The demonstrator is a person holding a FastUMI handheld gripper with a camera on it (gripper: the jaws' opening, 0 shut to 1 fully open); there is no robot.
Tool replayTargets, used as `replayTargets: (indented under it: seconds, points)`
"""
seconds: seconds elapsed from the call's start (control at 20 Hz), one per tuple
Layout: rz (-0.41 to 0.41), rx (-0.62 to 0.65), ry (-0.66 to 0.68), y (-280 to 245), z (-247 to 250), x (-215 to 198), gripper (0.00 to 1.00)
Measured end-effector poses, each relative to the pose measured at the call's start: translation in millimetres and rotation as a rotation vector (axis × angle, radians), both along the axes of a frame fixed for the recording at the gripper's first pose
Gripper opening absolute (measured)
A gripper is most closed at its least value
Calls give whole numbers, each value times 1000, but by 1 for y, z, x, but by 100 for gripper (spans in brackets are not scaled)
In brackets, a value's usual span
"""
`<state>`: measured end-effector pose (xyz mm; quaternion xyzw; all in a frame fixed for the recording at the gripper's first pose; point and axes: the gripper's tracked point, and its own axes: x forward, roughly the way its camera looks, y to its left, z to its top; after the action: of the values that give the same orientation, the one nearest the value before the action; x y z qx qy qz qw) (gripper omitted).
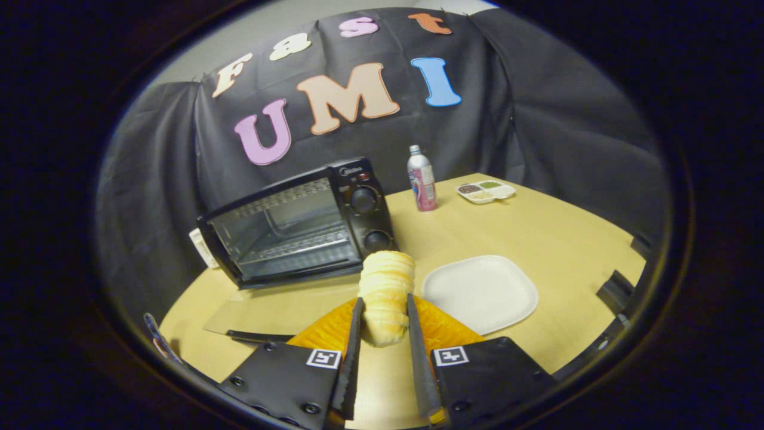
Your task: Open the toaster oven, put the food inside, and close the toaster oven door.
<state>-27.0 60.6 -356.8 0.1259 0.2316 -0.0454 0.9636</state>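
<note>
The gripper [383, 310] held the bread roll [385, 292] clamped between both fingers above the tabletop [555, 239], just short of the toaster oven [298, 222], whose door lay open; loading and closing remained.

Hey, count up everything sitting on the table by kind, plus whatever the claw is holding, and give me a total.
Toaster oven, door open: 1
Bottle: 1
White plate: 1
Compartment dish with condiments: 1
Bread roll, gripped by the claw: 1
Total: 5
</note>
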Motion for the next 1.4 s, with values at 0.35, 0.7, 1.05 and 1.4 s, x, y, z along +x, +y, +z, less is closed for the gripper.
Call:
replayTargets:
  seconds: [0.35, 0.7, 1.05, 1.4]
  points:
    - [77, 190, -52, 80, 15, 27, 42]
    - [105, 276, -28, 131, 8, 63, 42]
    - [36, 360, -19, 145, -3, 108, 42]
    - [-44, 394, -27, 149, -17, 145, 42]
